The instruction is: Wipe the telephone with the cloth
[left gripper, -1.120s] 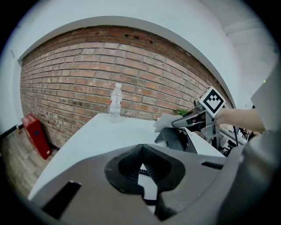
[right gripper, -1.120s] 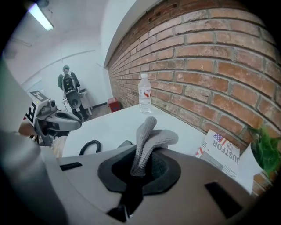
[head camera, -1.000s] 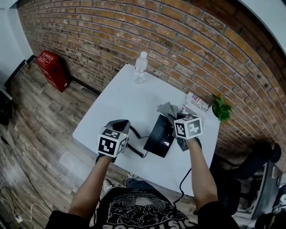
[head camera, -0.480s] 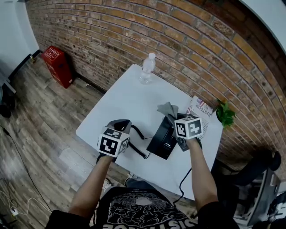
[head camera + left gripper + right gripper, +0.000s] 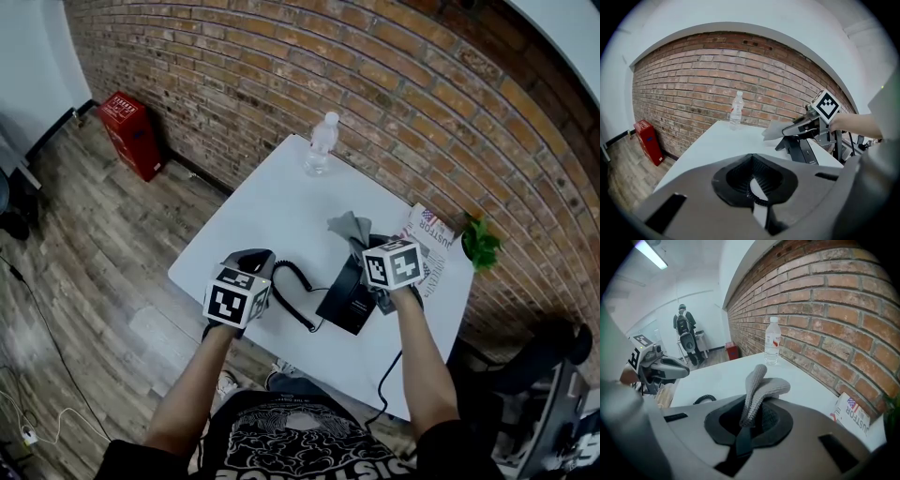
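Grey cloth [image 5: 351, 228] hangs above black telephone [image 5: 349, 298], handset [image 5: 255, 260] off.

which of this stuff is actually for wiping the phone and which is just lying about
For the job:
phone
cloth, held in the right tool
cord

Lying about:
bottle
printed pack
plant
red box on the floor
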